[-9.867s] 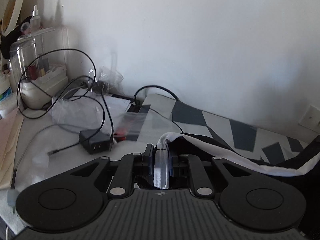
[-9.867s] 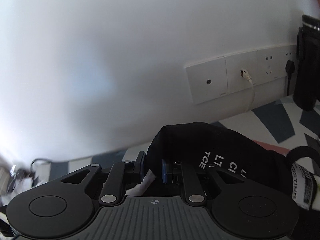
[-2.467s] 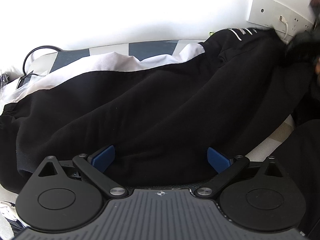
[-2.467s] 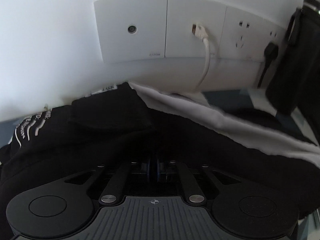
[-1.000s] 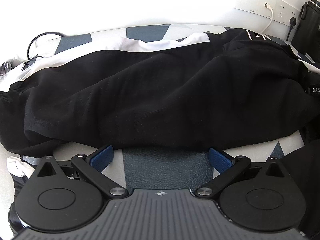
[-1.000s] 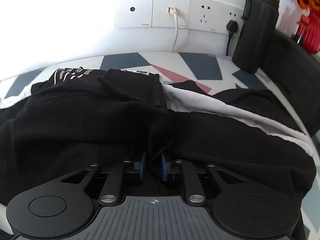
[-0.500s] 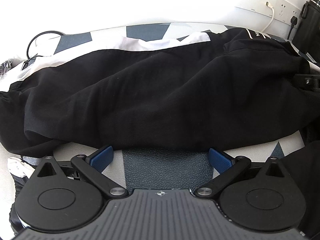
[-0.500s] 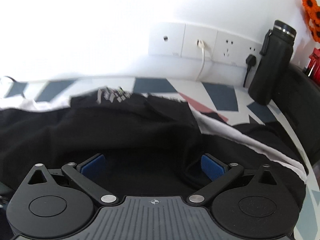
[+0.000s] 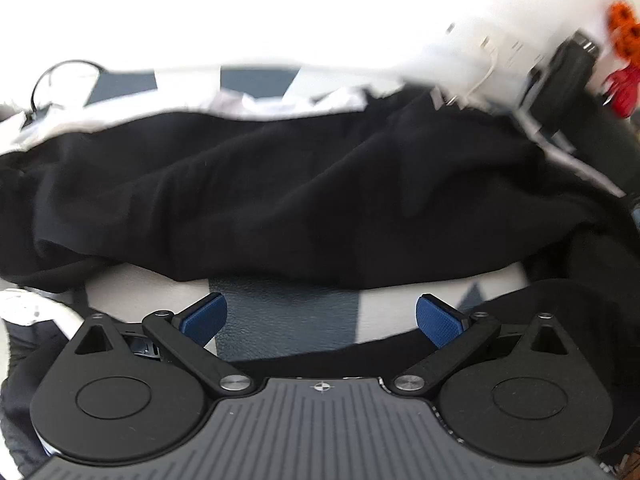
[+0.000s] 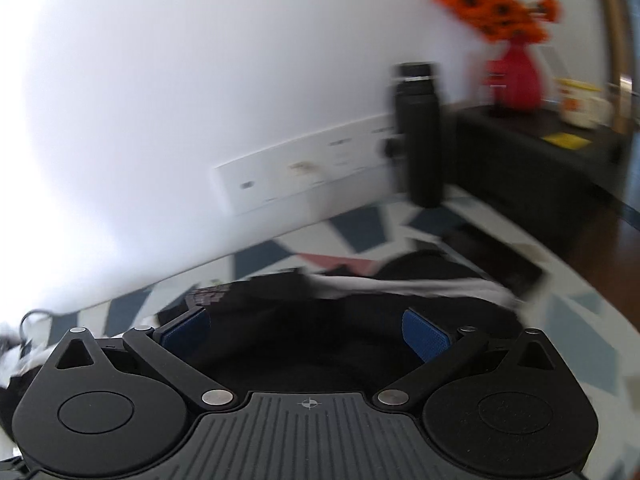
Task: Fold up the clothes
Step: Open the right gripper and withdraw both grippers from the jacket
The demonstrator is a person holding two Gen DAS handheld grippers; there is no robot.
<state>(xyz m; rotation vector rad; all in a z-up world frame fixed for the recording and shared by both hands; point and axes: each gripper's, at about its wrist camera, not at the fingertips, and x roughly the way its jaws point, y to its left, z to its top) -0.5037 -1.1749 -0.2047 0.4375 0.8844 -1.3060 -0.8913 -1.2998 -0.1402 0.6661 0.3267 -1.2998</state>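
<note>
A black garment with white trim (image 9: 304, 192) lies bunched in a long fold across the patterned table cover (image 9: 280, 312). My left gripper (image 9: 320, 318) is open just in front of the garment's near edge, with nothing between its blue pads (image 9: 204, 316). In the right wrist view the same black garment (image 10: 304, 344) lies under and ahead of my right gripper (image 10: 306, 334), which is open and tilted up toward the wall. A white stripe (image 10: 420, 284) runs along the garment's far edge. Both views are blurred by motion.
A black bottle (image 10: 418, 136) stands by the wall sockets (image 10: 304, 172). A dark cabinet (image 10: 536, 152) at the right carries a red vase with orange flowers (image 10: 514, 80) and a mug. A black cable (image 9: 64, 76) curls at the far left.
My right gripper has let go of the garment, opened wide and swung up and to the right. My left gripper stays open and has shifted slightly right, back from the fabric.
</note>
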